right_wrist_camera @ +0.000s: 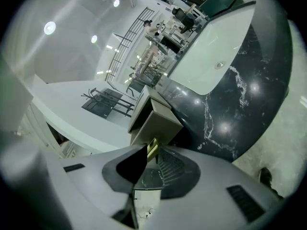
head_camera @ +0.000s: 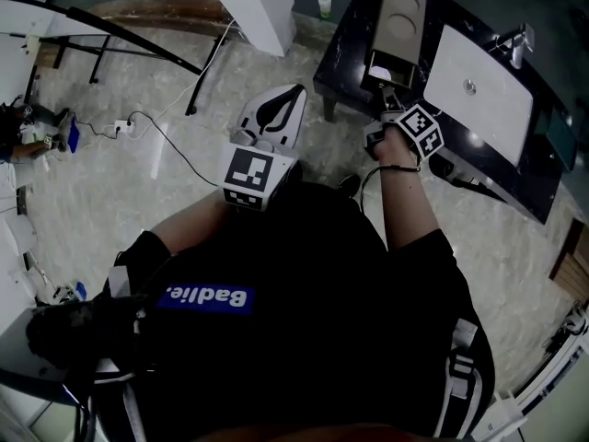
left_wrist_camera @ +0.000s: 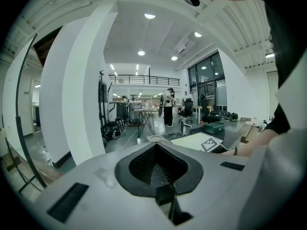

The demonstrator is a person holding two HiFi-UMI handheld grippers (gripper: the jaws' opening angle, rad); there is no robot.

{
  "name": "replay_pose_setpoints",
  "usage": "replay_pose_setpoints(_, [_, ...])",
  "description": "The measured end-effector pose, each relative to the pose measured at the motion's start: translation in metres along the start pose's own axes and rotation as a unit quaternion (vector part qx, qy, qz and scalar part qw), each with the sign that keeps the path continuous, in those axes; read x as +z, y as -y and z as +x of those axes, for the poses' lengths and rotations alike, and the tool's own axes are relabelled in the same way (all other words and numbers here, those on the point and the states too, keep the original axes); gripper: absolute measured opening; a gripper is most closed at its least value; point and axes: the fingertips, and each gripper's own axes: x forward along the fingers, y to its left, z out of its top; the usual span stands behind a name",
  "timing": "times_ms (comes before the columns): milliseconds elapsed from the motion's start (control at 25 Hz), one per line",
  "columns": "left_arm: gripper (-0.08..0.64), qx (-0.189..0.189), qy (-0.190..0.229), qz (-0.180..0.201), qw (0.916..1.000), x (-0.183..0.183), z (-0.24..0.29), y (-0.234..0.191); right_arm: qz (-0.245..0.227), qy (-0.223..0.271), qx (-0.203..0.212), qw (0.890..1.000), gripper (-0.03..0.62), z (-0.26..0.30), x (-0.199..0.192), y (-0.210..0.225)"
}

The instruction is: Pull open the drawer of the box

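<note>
Drawer (head_camera: 383, 66) of the tan box (head_camera: 402, 12) stands partly out at 1 o'clock on the dark marble counter (head_camera: 348, 63), my right gripper (head_camera: 387, 92) clamped on its brass-coloured handle (right_wrist_camera: 152, 146) (white basin (head_camera: 479, 90) at 2 o'clock). My left gripper (head_camera: 293, 95) hangs over the pale floor (head_camera: 166, 201), fingers together, holding nothing.

We see 1 beige box (head_camera: 402, 12) near the end of the dark marbled tabletop (head_camera: 345, 63). Its drawer (head_camera: 385, 65) is slid partly out toward us, and the right gripper's (head_camera: 387, 90) fingers pinch its brass handle (right_wrist_camera: 152, 146).
</note>
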Motion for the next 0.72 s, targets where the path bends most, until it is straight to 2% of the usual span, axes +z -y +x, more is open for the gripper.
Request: replay_pose_setpoints(720, [-0.005,-0.023,0.005,-0.006,0.9997,-0.008,-0.022,0.01,-0.005,0.005,-0.004,1.0,0.071,-0.031,-0.029,0.008])
